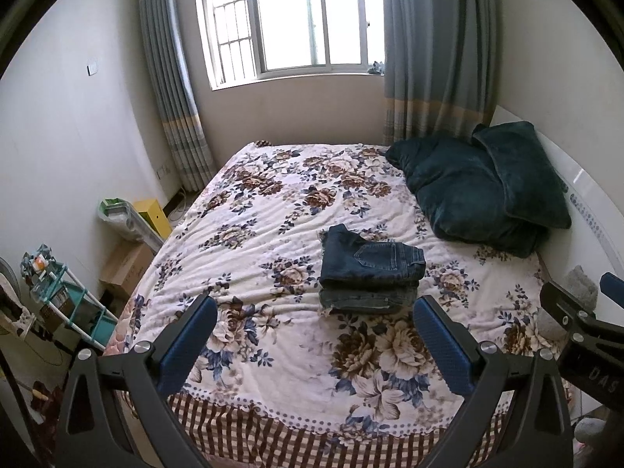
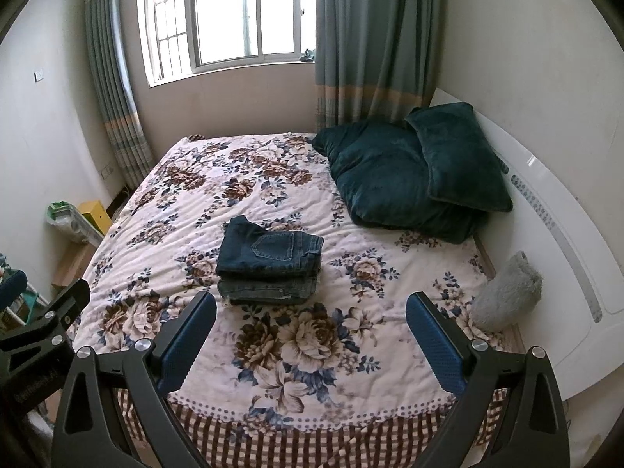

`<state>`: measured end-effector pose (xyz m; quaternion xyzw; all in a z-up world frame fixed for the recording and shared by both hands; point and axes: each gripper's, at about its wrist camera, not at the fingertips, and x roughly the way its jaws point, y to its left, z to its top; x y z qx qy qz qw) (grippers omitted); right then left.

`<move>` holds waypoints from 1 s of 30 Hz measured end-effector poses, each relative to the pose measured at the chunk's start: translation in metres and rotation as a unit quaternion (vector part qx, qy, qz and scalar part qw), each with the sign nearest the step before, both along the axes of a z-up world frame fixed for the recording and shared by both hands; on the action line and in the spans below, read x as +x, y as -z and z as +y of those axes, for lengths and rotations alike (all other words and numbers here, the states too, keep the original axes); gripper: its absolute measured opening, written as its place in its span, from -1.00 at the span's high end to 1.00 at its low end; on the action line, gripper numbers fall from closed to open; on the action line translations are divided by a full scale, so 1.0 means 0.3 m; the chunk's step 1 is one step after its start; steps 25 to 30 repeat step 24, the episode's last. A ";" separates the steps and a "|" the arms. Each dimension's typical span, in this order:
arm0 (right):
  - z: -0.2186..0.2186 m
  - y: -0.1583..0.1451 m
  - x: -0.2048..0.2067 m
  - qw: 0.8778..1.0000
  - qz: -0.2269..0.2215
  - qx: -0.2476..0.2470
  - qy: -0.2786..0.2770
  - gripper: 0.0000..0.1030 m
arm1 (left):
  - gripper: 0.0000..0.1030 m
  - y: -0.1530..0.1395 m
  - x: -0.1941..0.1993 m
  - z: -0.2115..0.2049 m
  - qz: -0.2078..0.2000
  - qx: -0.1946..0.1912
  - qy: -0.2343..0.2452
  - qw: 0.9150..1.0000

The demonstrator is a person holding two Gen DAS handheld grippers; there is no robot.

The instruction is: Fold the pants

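Note:
Dark blue jeans [image 1: 370,265] [image 2: 269,259] lie folded into a compact stack in the middle of the floral bedspread [image 1: 273,226] [image 2: 218,195], back pocket facing up. My left gripper [image 1: 316,308] hovers open above the near part of the bed, short of the jeans, with nothing between its blue pads. My right gripper [image 2: 312,304] is likewise open and holds nothing, drawn back from the stack. Each gripper shows at the edge of the other's view: the right gripper [image 1: 577,312] on the right, the left gripper [image 2: 46,312] on the left.
Two dark teal pillows [image 1: 483,187] [image 2: 413,171] lean against the white headboard [image 2: 546,214]. A grey plush roll [image 2: 507,292] lies at the bed's right side. On the floor to the left stand a yellow box [image 1: 154,216], a cardboard box [image 1: 124,265] and a teal rack [image 1: 66,296].

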<state>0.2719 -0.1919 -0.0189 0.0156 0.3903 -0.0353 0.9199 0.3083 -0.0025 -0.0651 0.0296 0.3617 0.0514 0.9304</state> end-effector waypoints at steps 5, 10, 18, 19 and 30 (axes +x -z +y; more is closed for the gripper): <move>-0.001 0.001 -0.002 1.000 0.001 0.000 0.001 -0.94 | -1.00 -0.001 0.005 0.001 0.002 -0.002 0.004 1.000; 0.006 0.004 -0.017 1.000 0.001 0.002 0.002 -0.94 | -1.00 -0.001 0.004 -0.001 0.001 0.000 0.004 1.000; 0.020 0.005 -0.036 1.000 -0.002 0.000 0.003 -0.94 | -1.00 -0.002 0.006 0.000 0.001 0.000 0.005 1.000; 0.020 0.005 -0.035 1.000 -0.003 0.000 0.003 -0.94 | -1.00 -0.002 0.006 0.000 0.002 -0.002 0.005 1.000; 0.023 0.003 -0.037 1.000 -0.003 0.001 0.003 -0.94 | -1.00 -0.003 0.006 -0.001 -0.004 0.002 0.009 1.000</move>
